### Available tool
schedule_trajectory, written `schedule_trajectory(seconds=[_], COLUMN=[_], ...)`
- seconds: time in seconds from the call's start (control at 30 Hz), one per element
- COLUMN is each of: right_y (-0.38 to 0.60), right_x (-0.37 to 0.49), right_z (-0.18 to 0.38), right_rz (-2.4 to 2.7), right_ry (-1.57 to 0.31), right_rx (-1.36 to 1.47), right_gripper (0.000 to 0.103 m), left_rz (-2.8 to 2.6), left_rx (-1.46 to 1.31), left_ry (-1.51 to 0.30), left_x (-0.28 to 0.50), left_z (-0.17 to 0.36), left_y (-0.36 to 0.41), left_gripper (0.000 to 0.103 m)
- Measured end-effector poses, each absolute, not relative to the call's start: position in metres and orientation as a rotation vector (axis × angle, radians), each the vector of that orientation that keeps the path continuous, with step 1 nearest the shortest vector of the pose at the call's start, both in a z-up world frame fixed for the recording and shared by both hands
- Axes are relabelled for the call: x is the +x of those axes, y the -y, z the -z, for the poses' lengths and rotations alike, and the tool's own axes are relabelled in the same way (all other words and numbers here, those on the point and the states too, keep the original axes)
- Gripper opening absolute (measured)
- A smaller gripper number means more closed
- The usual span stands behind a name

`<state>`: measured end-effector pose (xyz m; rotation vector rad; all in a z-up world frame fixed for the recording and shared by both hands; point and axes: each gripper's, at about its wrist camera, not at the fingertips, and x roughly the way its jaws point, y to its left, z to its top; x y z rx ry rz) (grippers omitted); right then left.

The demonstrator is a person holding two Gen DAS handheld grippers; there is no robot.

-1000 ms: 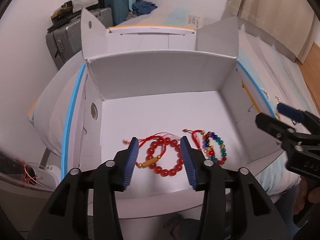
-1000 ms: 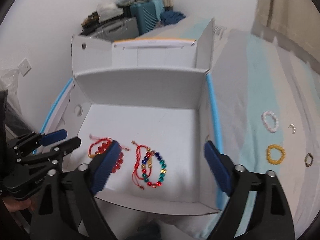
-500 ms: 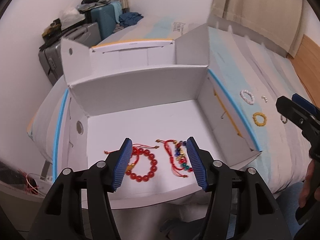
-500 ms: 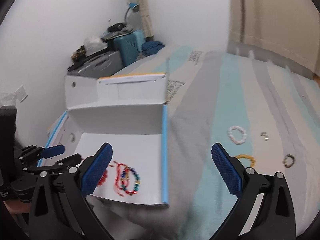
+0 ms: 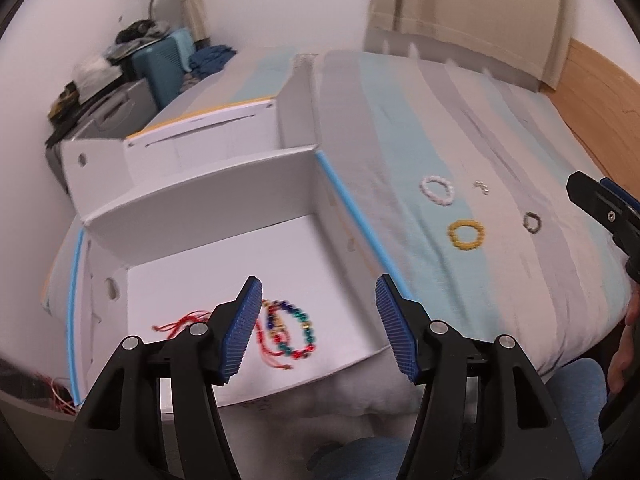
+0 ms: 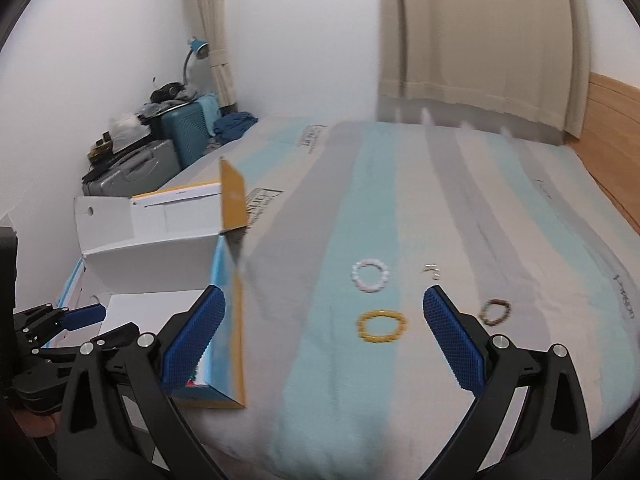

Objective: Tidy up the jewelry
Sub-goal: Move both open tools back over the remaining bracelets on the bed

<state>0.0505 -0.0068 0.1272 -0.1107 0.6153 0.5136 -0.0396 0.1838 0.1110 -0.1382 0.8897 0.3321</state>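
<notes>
Left wrist view is showing the left gripper (image 5: 318, 320) gaping wide and empty over the box (image 5: 224, 240); its left finger is hiding part of the red bracelet (image 5: 180, 322) beside the multicolour bracelet (image 5: 294, 330). Right gripper (image 6: 324, 336), also spread and empty, is hovering over the bed (image 6: 500, 208) near the yellow bracelet (image 6: 381, 326); the small studs (image 6: 433, 270) are too blurred to identify.

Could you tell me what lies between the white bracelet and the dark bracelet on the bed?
A few tiny silver pieces lie between the white bracelet and dark bracelet, clearest in the right wrist view; otherwise bare bedsheet.

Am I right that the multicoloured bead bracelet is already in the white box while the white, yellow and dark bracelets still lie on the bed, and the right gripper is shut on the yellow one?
Not quite: the right gripper is open and empty, with the yellow bracelet lying free on the bed, as the right wrist view shows. The rest holds: multicoloured bracelet in the white box; white bracelet and dark bracelet on the bed.
</notes>
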Motion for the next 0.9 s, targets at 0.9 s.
schedule_trajectory(seconds=[0.9], right_y=[0.166], right_x=[0.128], right_z=[-0.111], right_rz=[-0.344], right_ry=[-0.695], right_rx=[-0.119], right_gripper=[0.095], left_rz=[-0.1], left_rx=[-0.083], left_ry=[-0.91], left_x=[0.081], left_z=[-0.074], left_y=[-0.041], left_gripper=[0.061])
